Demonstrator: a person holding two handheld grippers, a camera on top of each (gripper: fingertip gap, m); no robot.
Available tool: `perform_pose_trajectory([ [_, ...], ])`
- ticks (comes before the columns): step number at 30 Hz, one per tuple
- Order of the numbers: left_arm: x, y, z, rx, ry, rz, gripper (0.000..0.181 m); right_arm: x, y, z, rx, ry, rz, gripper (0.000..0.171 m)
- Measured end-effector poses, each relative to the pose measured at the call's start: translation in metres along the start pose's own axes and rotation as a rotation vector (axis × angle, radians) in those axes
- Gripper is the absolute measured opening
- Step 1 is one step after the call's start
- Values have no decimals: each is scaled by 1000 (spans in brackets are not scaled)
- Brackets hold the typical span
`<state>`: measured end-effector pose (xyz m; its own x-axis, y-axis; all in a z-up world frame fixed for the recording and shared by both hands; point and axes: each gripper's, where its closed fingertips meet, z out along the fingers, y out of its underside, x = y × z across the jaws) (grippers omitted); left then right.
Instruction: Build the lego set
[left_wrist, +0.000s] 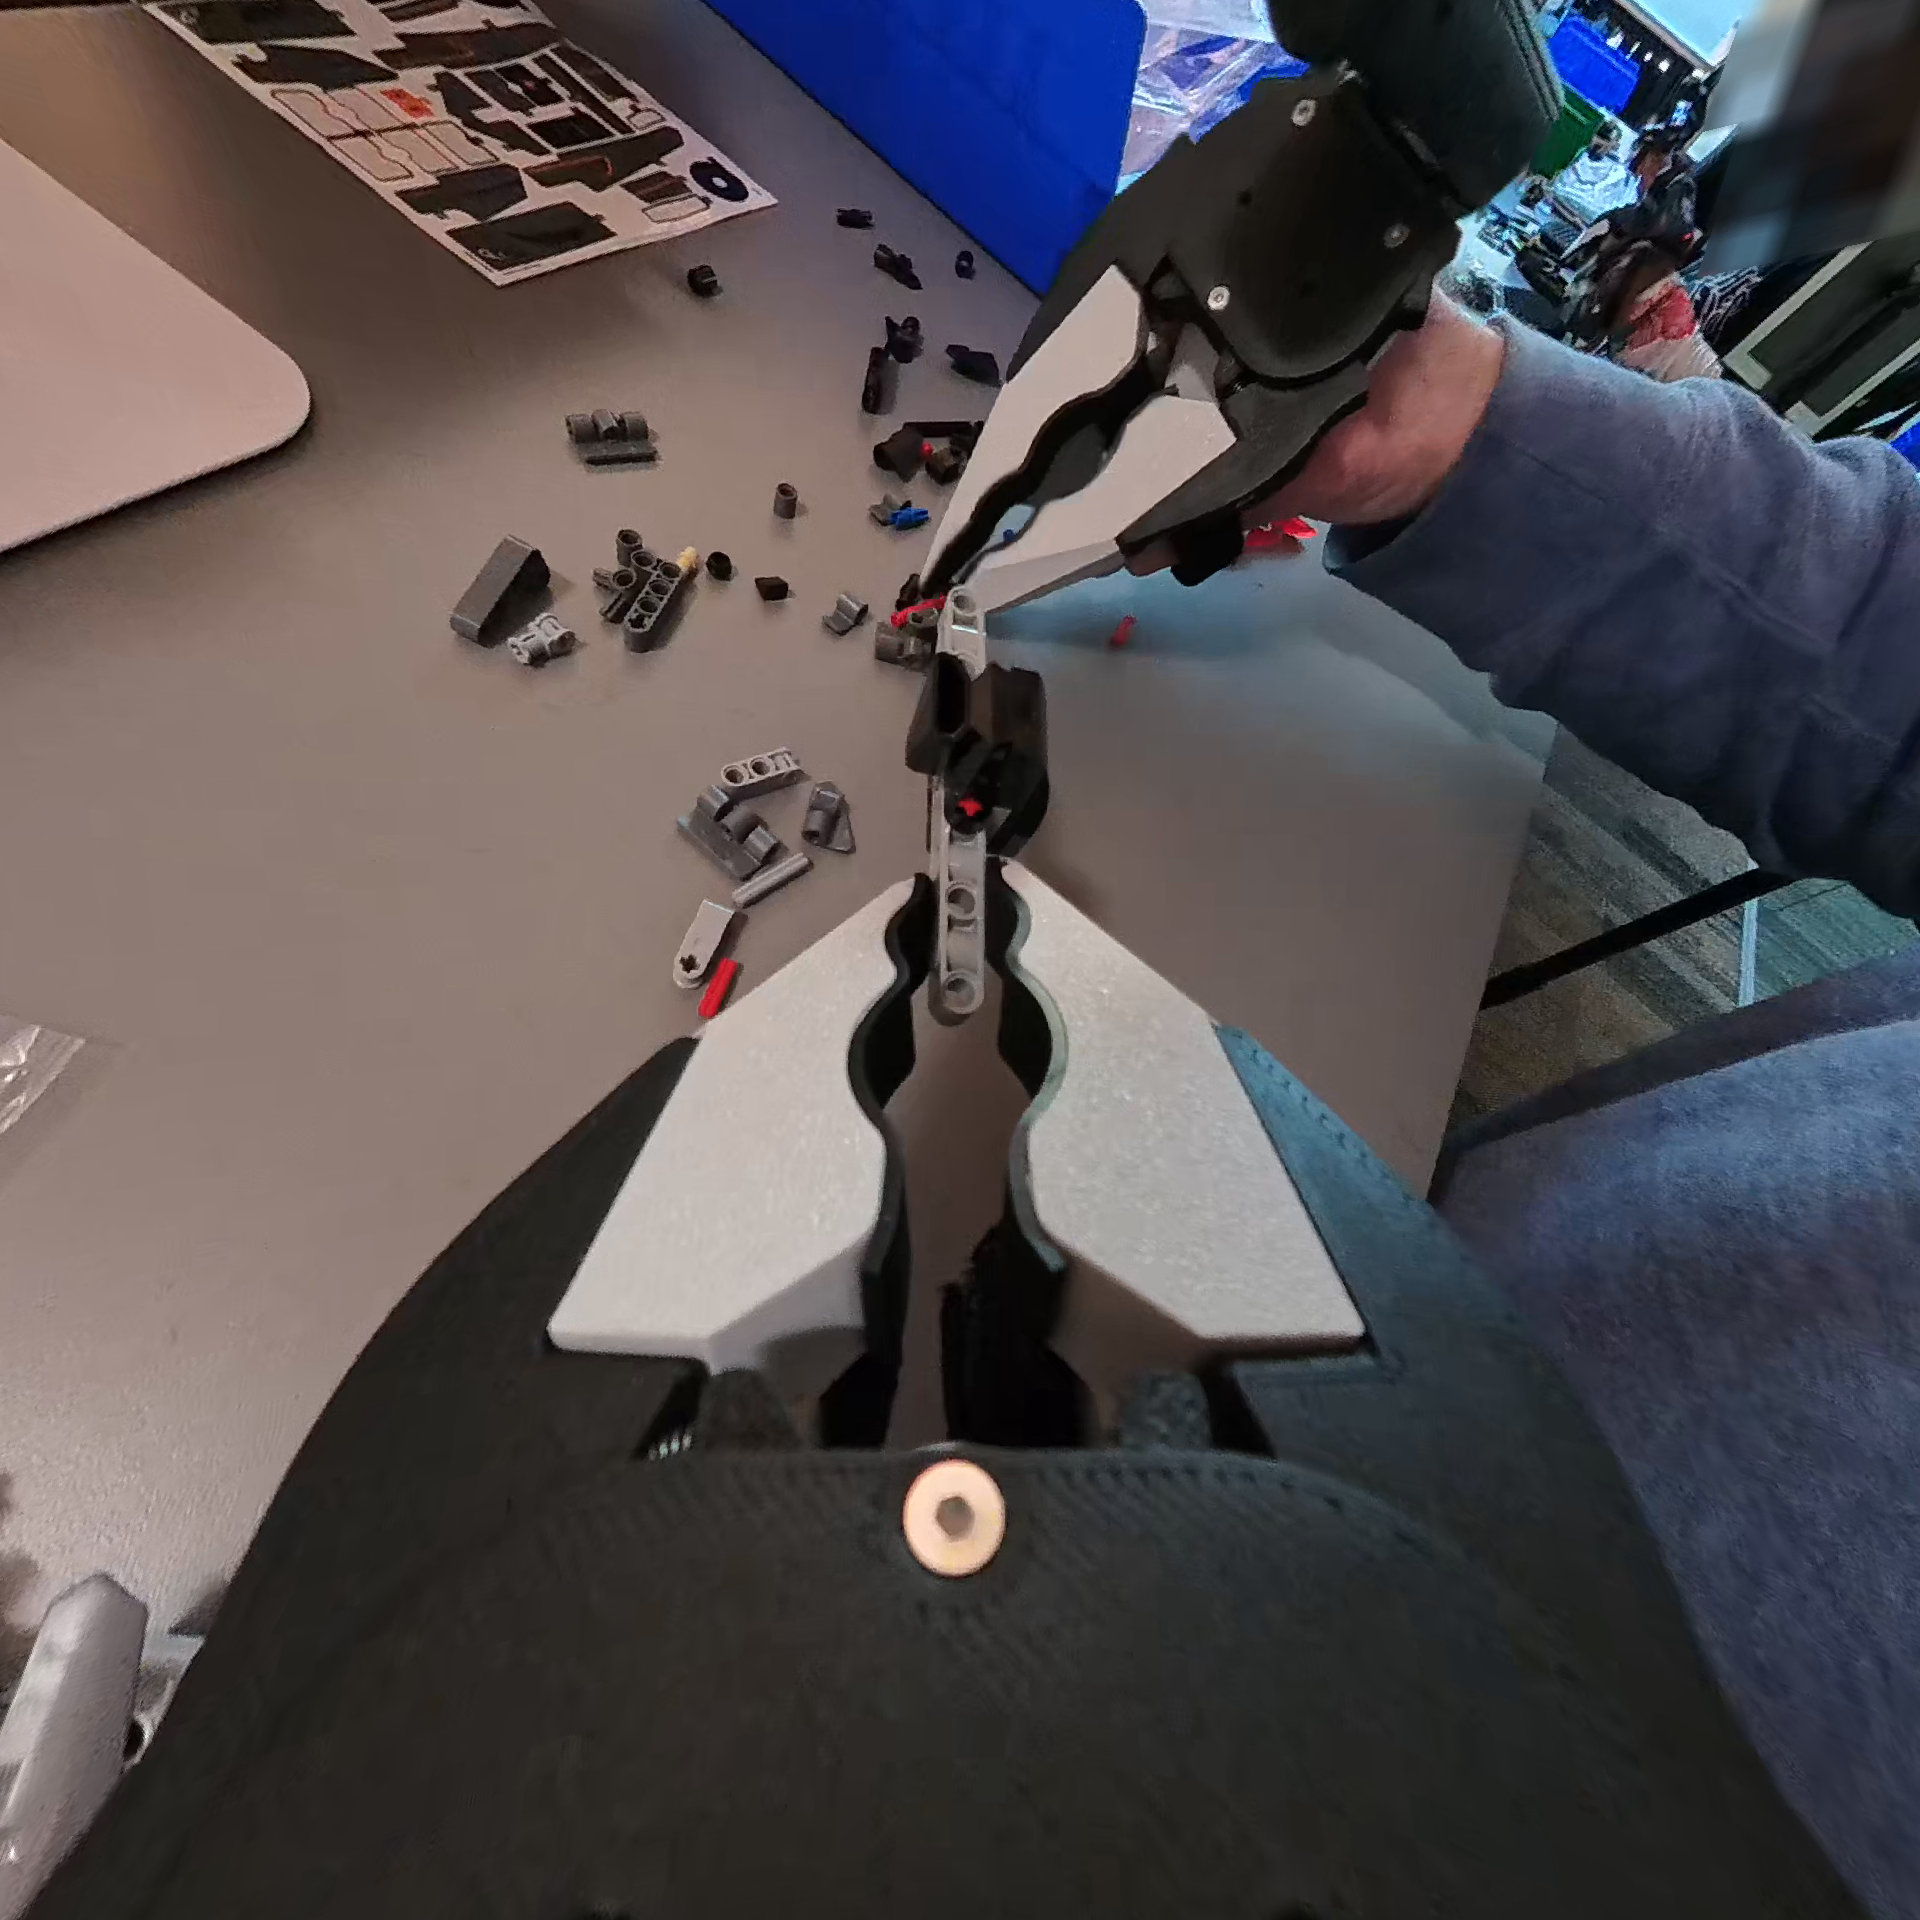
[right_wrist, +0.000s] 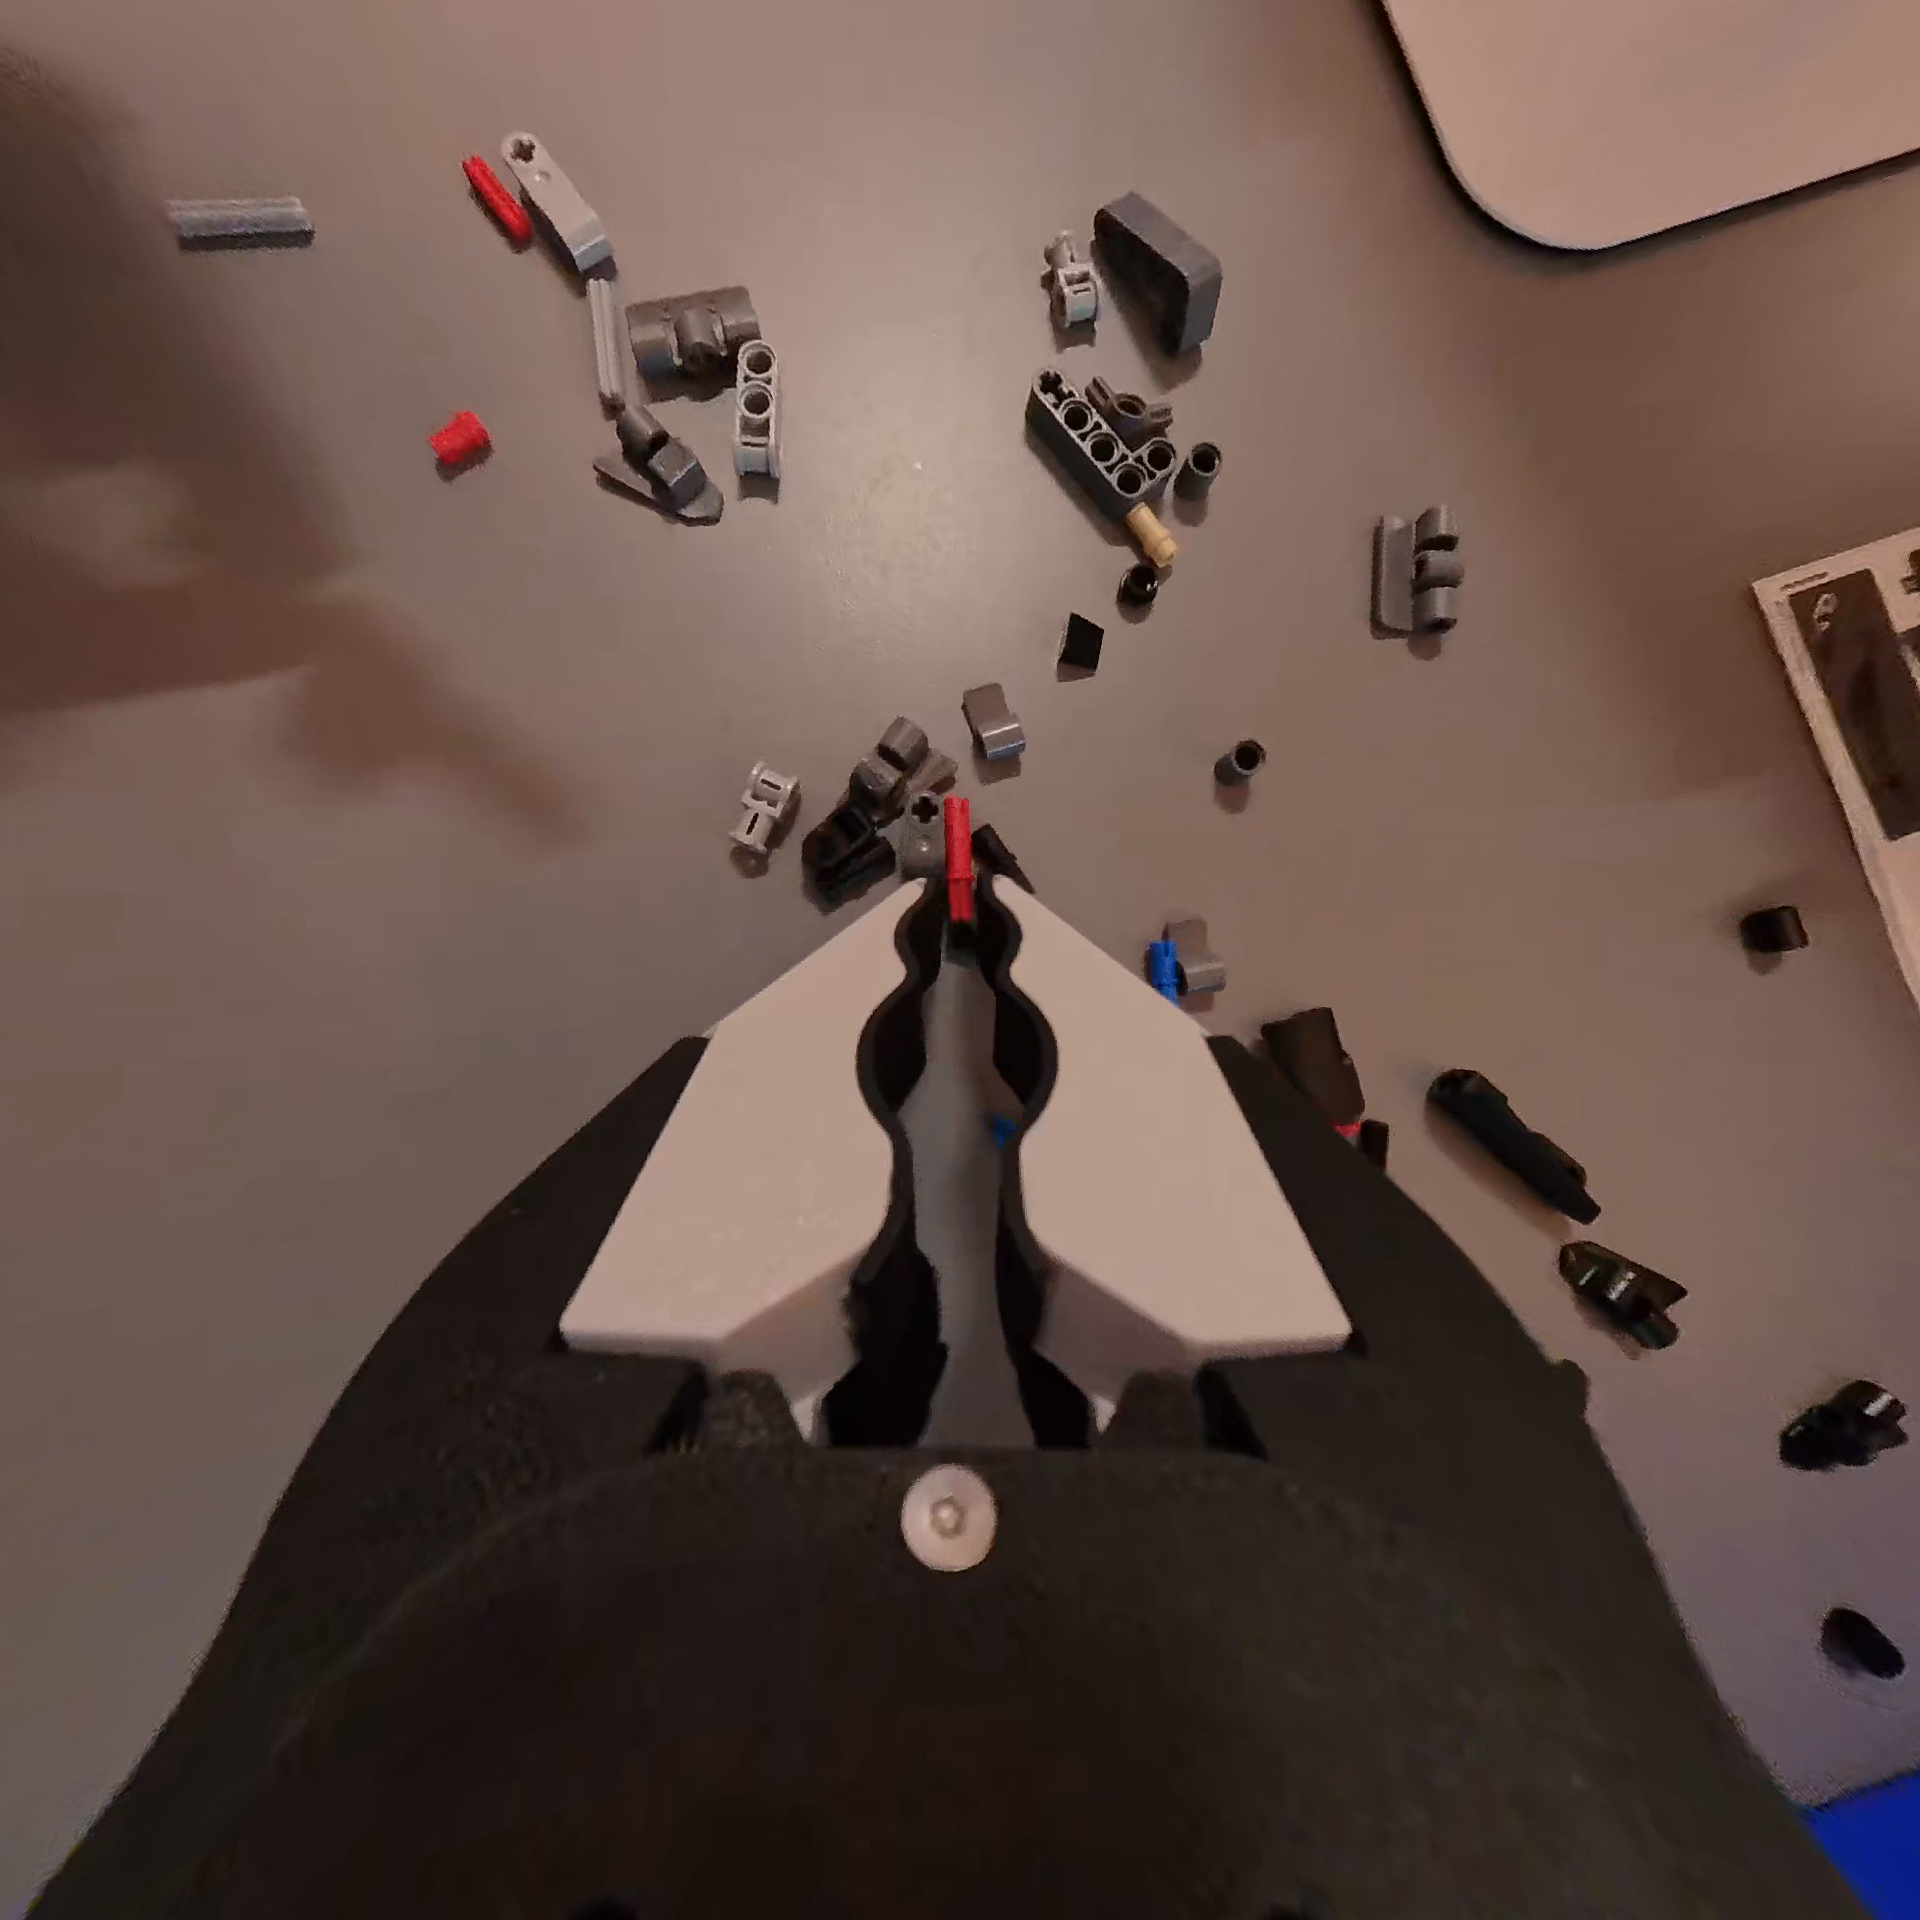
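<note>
Fitting a pin to the beam.
Left tool (left_wrist: 961, 935) grips beam (left_wrist: 962, 914); right tool (right_wrist: 958, 904) pinches red pin (right_wrist: 957, 857), which next needs lining up with the far hole.

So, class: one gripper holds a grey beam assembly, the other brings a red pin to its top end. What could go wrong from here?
1. The right gripper pinches the red pin only at its tips; pushing it in could make it slip or pop out.
2. The left gripper holds the beam at its lower end, so pressure at the top may tilt it.
3. A dropped pin could get lost among the loose parts below.
</note>
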<state>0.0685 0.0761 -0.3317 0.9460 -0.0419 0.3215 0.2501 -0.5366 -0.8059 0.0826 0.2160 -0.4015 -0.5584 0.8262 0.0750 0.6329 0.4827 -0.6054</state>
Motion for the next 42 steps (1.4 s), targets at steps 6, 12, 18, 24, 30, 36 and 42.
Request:
perform_pose_trajectory([
  [6, 1, -1, 4, -4, 3, 2, 8, -2, -1, 1, 15, -15, 32, 0],
  [12, 3, -2, 9, -12, 1, -3, 8, -4, -2, -6, 44, 9, 106, 0],
  [18, 0, -5, 13, -10, -52, 59, 8, -2, -5, -23, 95, 54, 162, 1],
  [24, -5, -10, 15, -87, -298, 509, 8, -3, -8, -43, 148, 106, 195, 1],
  [30, -2, -18, 16, -68, -358, 615, 8, -10, -16, -61, 215, 122, 233, 1],
  [36, -1, -22, 14, -29, -320, 515, 8, -15, -26, -74, 272, 121, 271, 1],
  [42, 0, -28, 7, 35, -267, 368, 8, -23, -42, -80, 317, 108, 294, 0],
])
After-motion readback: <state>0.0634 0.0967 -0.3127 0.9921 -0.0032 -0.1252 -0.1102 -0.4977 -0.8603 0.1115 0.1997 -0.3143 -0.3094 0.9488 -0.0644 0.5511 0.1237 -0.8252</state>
